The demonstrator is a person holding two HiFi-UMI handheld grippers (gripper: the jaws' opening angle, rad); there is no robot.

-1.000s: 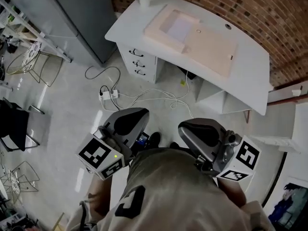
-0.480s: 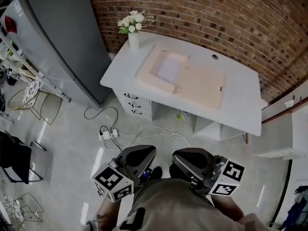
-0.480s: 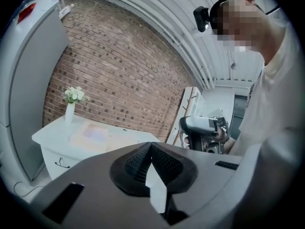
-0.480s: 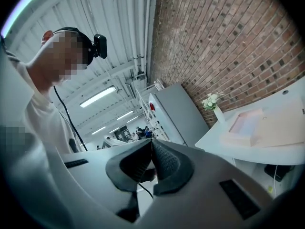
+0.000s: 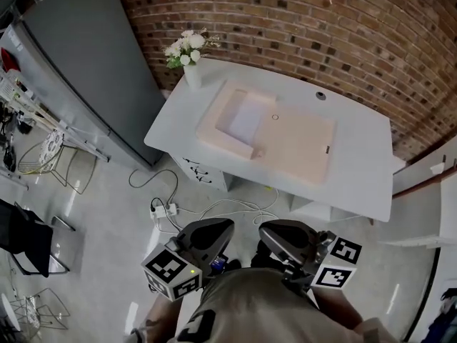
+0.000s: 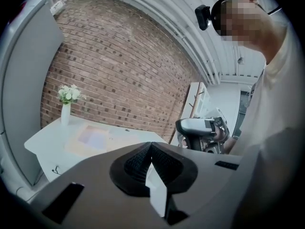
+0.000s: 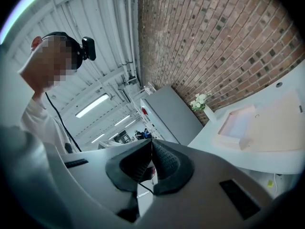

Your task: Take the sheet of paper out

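My left gripper point(image 6: 150, 147) and right gripper point(image 7: 150, 142), jaws together and empty, hang over open floor point(image 5: 107, 213) well short of the white desk point(image 5: 357, 170) by the brick wall point(image 5: 300, 20), where the sheet of paper point(image 5: 245, 123) lies in a wooden tray's point(image 5: 300, 148) recess.

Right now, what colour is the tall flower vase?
White; the tall narrow vase shows best in head view.

The sheet of paper point(image 5: 245, 123) lies in the tray point(image 5: 303, 148) on the desk point(image 5: 360, 174); the vase point(image 5: 193, 76) stands at the desk's back left corner
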